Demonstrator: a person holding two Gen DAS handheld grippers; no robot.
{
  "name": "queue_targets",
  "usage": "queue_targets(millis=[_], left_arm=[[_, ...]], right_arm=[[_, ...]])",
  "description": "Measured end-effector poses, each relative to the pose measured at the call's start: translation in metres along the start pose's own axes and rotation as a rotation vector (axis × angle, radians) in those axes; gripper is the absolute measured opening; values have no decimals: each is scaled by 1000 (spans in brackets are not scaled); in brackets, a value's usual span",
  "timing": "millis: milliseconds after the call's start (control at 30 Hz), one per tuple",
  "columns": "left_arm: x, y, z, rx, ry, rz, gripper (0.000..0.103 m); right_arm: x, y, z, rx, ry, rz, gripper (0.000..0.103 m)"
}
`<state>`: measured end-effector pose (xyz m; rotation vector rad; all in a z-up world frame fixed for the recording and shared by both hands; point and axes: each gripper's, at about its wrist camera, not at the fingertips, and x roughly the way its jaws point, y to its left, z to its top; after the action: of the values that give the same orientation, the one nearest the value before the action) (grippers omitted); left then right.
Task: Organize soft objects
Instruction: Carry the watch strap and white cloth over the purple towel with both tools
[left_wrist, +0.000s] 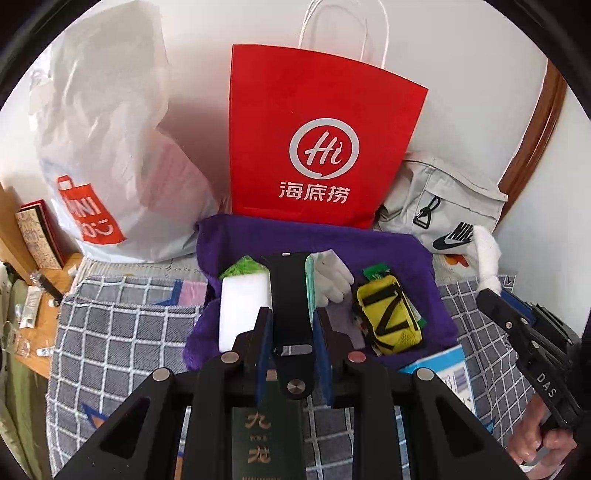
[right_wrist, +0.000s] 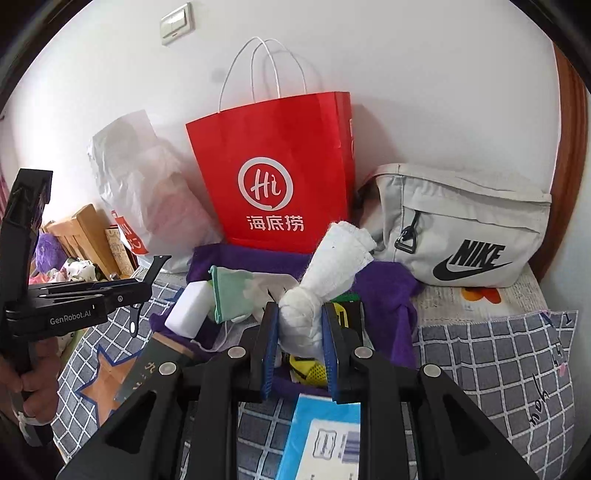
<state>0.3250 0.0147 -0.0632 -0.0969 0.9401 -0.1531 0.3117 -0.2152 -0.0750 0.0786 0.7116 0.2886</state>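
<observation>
My left gripper (left_wrist: 291, 317) is shut on a black watch strap (left_wrist: 290, 295) and holds it over the purple cloth (left_wrist: 258, 236). On the cloth lie a white sponge block (left_wrist: 242, 310), a white glove (left_wrist: 330, 277) and a yellow mesh pouch (left_wrist: 388, 317). My right gripper (right_wrist: 299, 325) is shut on a knotted white cloth bundle (right_wrist: 325, 273), held above the purple cloth (right_wrist: 384, 288). The bundle also shows at the right of the left wrist view (left_wrist: 487, 254). A green face mask (right_wrist: 232, 295) and the sponge (right_wrist: 188, 310) lie below it.
A red paper bag (left_wrist: 314, 136) stands against the wall behind the cloth. A white plastic bag (left_wrist: 107, 147) is on its left, a grey Nike bag (right_wrist: 461, 229) on its right. A blue-white packet (right_wrist: 325, 435) and a dark green box (left_wrist: 255, 443) lie on the checked blanket (left_wrist: 110, 332).
</observation>
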Motion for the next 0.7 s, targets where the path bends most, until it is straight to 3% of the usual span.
queue_targets(millis=[400, 700], left_arm=[[56, -1, 11, -19, 64, -82, 22], [100, -8, 11, -18, 136, -124, 22]], right_arm=[[60, -14, 9, 27, 50, 14, 23], [104, -18, -4, 13, 171, 29, 23]])
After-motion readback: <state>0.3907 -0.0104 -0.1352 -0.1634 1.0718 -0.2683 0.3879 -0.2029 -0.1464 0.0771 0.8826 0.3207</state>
